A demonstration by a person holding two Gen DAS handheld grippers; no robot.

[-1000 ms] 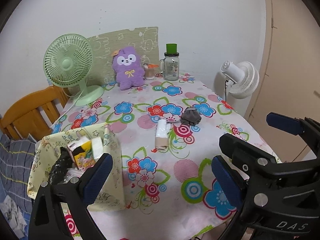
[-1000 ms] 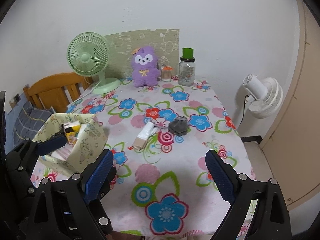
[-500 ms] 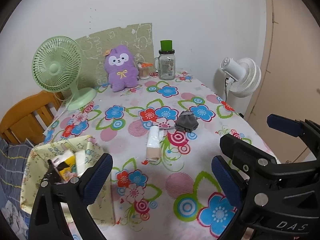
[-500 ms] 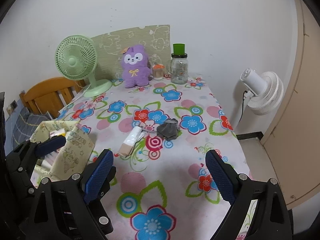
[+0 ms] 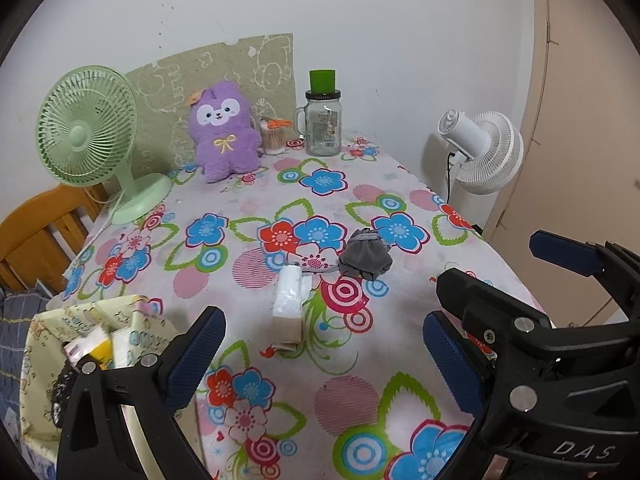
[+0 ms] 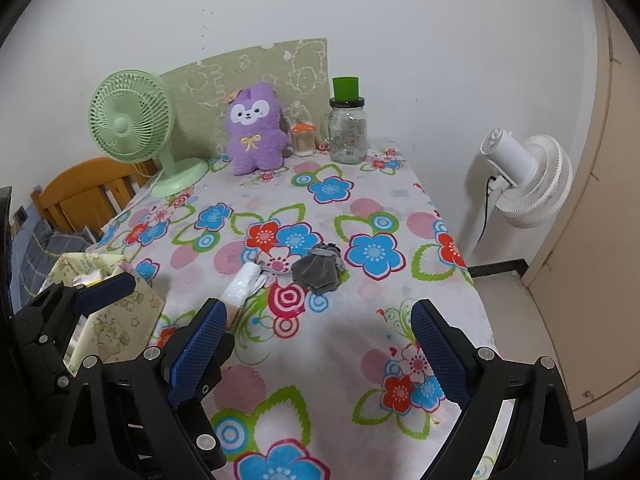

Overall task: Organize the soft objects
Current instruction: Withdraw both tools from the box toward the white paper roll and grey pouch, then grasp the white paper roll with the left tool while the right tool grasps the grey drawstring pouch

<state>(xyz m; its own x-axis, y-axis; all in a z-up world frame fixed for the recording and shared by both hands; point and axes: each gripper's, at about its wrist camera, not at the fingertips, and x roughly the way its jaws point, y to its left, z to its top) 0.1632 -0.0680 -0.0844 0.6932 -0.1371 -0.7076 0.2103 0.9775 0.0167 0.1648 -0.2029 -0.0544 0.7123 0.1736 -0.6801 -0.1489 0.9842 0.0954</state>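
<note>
A: Both claws gape wide and hold nothing. The left claw hangs over the near part of the table, the right claw level beside it.

B: Where are the soft things?

A: The white sock lies just beyond the left claw; the grey cloth is just right of the sock, the fabric basket to its left.

B: Best approach?

A: Probably drop straight over the sock's middle, pinch across it, then lift towards the basket.
</note>
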